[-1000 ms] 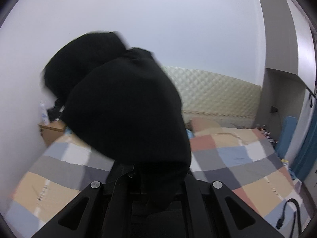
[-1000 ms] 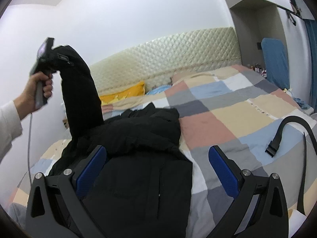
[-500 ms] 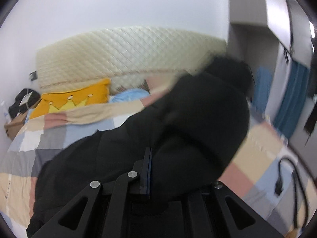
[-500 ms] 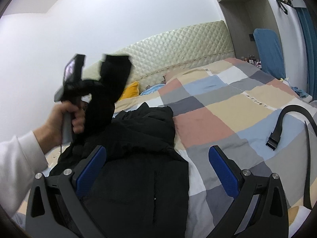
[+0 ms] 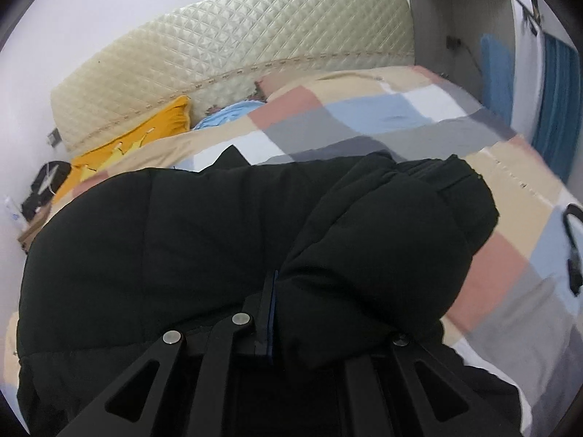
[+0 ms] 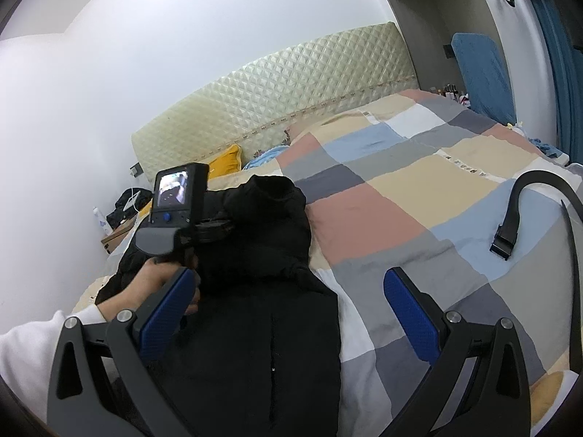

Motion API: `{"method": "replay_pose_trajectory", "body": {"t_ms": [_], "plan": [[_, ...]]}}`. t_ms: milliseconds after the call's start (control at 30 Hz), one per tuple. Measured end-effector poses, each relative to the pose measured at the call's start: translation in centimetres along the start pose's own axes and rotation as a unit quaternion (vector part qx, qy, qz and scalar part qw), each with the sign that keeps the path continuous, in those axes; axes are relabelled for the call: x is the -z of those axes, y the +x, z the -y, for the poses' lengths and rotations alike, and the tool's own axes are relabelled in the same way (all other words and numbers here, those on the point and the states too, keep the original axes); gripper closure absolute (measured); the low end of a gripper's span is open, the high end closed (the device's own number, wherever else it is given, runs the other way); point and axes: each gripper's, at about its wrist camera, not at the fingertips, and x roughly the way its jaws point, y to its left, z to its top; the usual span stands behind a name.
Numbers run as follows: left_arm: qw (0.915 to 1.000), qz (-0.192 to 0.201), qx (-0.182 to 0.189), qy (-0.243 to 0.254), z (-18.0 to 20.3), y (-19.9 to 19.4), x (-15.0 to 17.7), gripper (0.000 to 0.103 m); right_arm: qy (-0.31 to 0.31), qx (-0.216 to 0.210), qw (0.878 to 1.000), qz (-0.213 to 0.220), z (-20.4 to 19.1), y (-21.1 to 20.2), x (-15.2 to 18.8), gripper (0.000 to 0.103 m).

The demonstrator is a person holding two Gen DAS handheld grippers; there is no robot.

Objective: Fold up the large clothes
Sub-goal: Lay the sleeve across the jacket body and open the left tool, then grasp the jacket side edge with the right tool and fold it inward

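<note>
Laying the sleeve (image 5: 393,240) across the body of the black puffer jacket (image 6: 255,346) is your step here — keep the left gripper (image 5: 271,313) pinching the cuff until it rests flat, then let go. The jacket lies on the bed's patchwork quilt (image 6: 382,211). Your right gripper (image 6: 291,313) hovers over it, jaws spread, holding nothing. Count: one jacket, two grippers, one black strap (image 6: 510,225) — well apart.
</note>
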Motion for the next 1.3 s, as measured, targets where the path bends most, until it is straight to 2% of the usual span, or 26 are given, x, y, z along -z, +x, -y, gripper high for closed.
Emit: {"method": "replay_pose_trajectory", "body": {"t_ms": [133,233,333,400,467,533,633,800,900,1100,1200,1300], "plan": [[0.9997,0.010,-0.006,-0.020,-0.5,-0.7,-0.2,0.094,-0.001,0.007,1.000,-0.008,0.1,0.5,0.2,0.000],[0.9990,0.026,-0.030,-0.022,-0.8,-2.3,-0.5,0.093,0.001,0.012,1.000,-0.008,0.2,0.6,0.2,0.000],[0.9983,0.037,-0.040,-0.018,-1.0,-4.3,-0.6,0.088,0.001,0.021,1.000,-0.008,0.3,0.7,0.2,0.000],[0.9981,0.038,-0.047,-0.016,-1.2,-5.6,-0.3,0.071,0.000,0.025,1.000,-0.006,0.3,0.6,0.3,0.000],[0.9971,0.050,-0.057,-0.007,-1.5,-7.1,0.7,0.038,-0.001,0.027,1.000,-0.006,0.3,0.6,0.3,0.000],[0.9961,0.060,-0.066,0.001,-1.9,-8.4,1.7,0.027,-0.005,0.028,1.000,-0.003,0.0,0.3,0.2,0.000],[0.9971,0.056,-0.050,-0.008,-3.3,-10.5,3.1,0.026,-0.019,0.028,0.999,-0.003,-0.6,0.3,0.4,0.000],[0.9952,0.075,-0.030,-0.054,-7.7,-15.6,5.6,0.026,-0.039,0.028,0.999,-0.006,-1.9,0.2,0.8,0.000],[0.9933,0.081,-0.029,-0.077,-10.1,-18.3,7.3,0.026,-0.050,0.022,0.998,-0.007,-2.9,0.1,0.9,0.000],[0.9893,0.094,-0.032,-0.107,-13.7,-23.0,11.0,0.026,-0.079,0.041,0.996,-0.010,-4.9,0.1,1.1,0.000],[0.9853,0.104,-0.044,-0.128,-14.9,-24.8,13.2,0.026,-0.074,0.022,0.997,-0.018,-6.0,-0.3,0.9,0.000],[0.9821,0.099,-0.034,-0.156,-16.3,-25.7,14.7,0.026,-0.087,0.000,0.996,-0.026,-7.8,-0.3,0.5,0.000]]}}
